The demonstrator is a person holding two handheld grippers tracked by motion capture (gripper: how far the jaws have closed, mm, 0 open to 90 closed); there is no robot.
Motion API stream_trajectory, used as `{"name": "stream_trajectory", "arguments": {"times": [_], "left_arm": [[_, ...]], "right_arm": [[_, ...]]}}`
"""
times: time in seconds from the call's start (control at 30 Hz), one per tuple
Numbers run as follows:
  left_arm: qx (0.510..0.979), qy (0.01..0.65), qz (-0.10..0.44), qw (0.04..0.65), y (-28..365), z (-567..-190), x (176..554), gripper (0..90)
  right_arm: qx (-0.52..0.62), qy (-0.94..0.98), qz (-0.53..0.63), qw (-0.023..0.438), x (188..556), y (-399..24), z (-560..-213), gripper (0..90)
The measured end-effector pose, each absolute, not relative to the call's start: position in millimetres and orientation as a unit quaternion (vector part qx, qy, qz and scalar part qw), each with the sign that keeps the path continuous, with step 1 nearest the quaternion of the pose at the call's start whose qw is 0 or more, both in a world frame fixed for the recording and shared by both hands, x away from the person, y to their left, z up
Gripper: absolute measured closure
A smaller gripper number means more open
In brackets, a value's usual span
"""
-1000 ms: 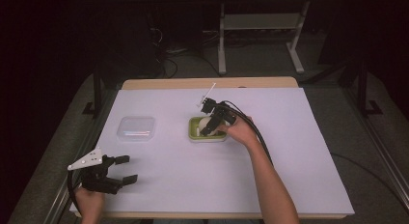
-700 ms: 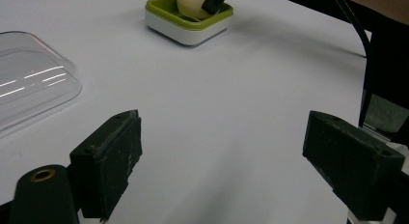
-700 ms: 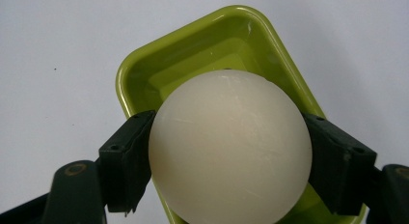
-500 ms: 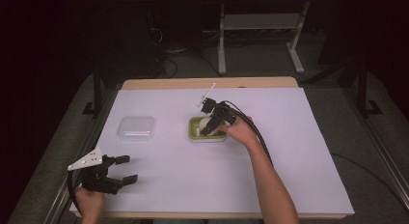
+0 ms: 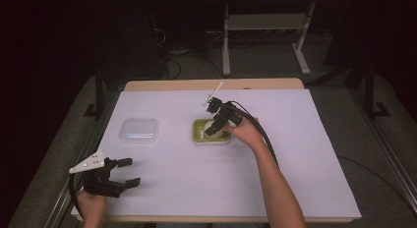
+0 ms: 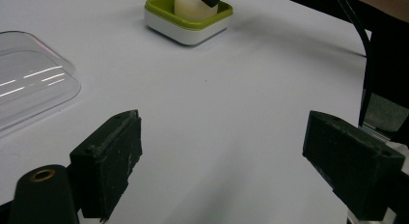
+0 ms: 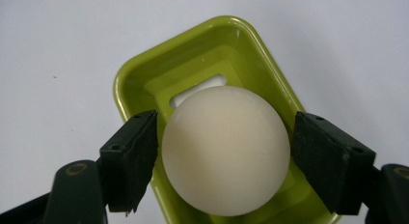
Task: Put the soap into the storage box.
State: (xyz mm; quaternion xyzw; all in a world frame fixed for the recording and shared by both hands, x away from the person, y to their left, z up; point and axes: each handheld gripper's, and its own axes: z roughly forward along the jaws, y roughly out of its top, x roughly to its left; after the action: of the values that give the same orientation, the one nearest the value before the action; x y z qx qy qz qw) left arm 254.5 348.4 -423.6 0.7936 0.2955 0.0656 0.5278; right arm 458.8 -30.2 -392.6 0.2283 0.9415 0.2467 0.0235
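- Hovering over the green tray (image 5: 197, 131), the right gripper (image 5: 216, 124) has its jaws either side of a cream ball (image 7: 225, 156); in the right gripper view both pads sit just beside the ball w/ thin gaps showing, so jaws look spread, not pinching.
- Ball sits in the tray, approx mid-table (image 5: 305, 154), a bit toward the far edge.
- Tray has a white outer base and a lime inner wall, w/ a white slot in its floor behind the ball.
- Left gripper (image 5: 121, 172) is low at the near left corner of the table, jaws wide apart, nothing btwn them.
- Clear plastic lid (image 5: 139, 129) lies flat, left of the tray and well apart from it, near the left edge.
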Motion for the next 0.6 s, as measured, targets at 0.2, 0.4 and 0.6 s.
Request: {"name": "stream_trajectory", "arguments": {"times": [0.2,0.4,0.6], "left_arm": [[0.794,0.296,0.065,0.526,348,-423,254,13.1],[0.797,0.293,0.067,0.523,348,-424,255,13.1],[0.797,0.293,0.066,0.524,348,-424,255,13.1]], "right_arm": [[0.23,0.94,0.249,0.026,456,-36,-387,22.8],[0.227,0.938,0.259,0.018,451,-42,-381,22.7],[0.222,0.936,0.272,0.016,446,-47,-372,21.8]]}}
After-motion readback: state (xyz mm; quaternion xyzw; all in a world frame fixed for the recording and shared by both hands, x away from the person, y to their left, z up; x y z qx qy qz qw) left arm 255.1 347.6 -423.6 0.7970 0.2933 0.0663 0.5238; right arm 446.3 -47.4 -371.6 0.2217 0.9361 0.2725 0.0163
